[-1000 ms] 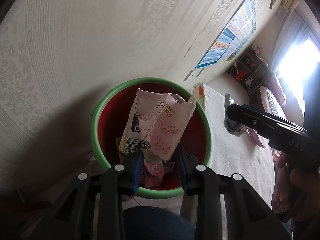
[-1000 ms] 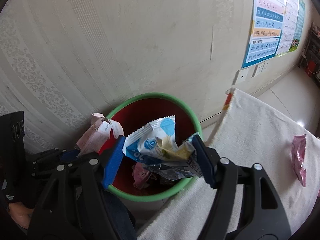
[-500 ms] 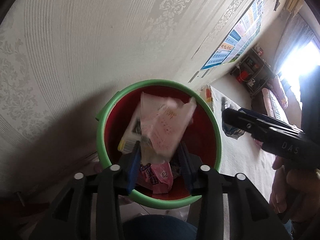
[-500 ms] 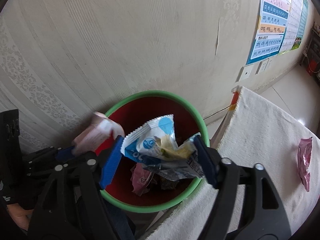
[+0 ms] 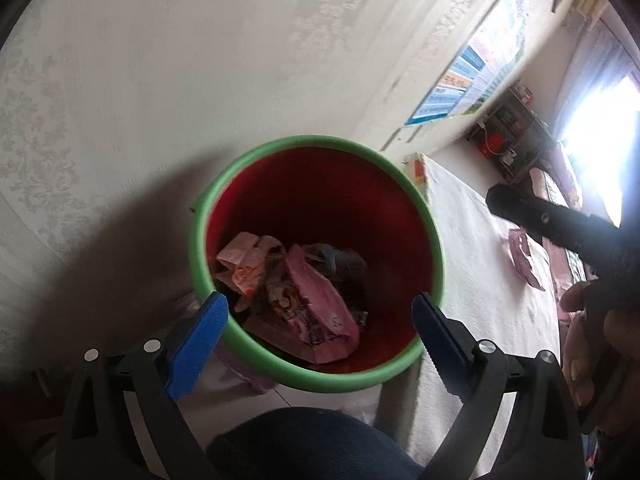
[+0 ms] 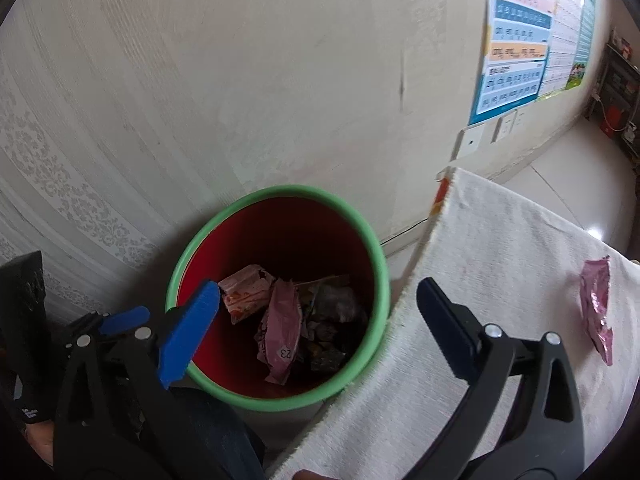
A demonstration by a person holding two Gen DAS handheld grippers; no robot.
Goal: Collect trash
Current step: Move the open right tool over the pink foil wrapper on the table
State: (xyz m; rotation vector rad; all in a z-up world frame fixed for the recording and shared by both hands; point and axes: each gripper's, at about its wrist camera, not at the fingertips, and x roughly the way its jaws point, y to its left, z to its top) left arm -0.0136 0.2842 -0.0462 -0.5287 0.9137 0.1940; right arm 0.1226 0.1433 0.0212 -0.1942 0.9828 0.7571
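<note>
Both claws, left claw (image 5: 320,308) and right claw (image 6: 318,294), tilt down over the bin (image 5: 430,216), jaws opening with nothing between them. The wrappers (image 6: 280,320) they gripped a second ago now lie inside (a pink wrapper (image 6: 596,304) remains on the surface (image 6: 500,240)).

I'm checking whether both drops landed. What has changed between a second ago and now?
Both grippers let go. The left gripper, jaws opening, released the pink-and-white printed paper wrapper, and the right gripper, jaws opening, released the blue-and-white foil snack bag; both fell into the red bin with the green rim. Nothing sits between either pair of jaws. The pink foil wrapper on the white cloth stayed put, as did the bin.
</note>
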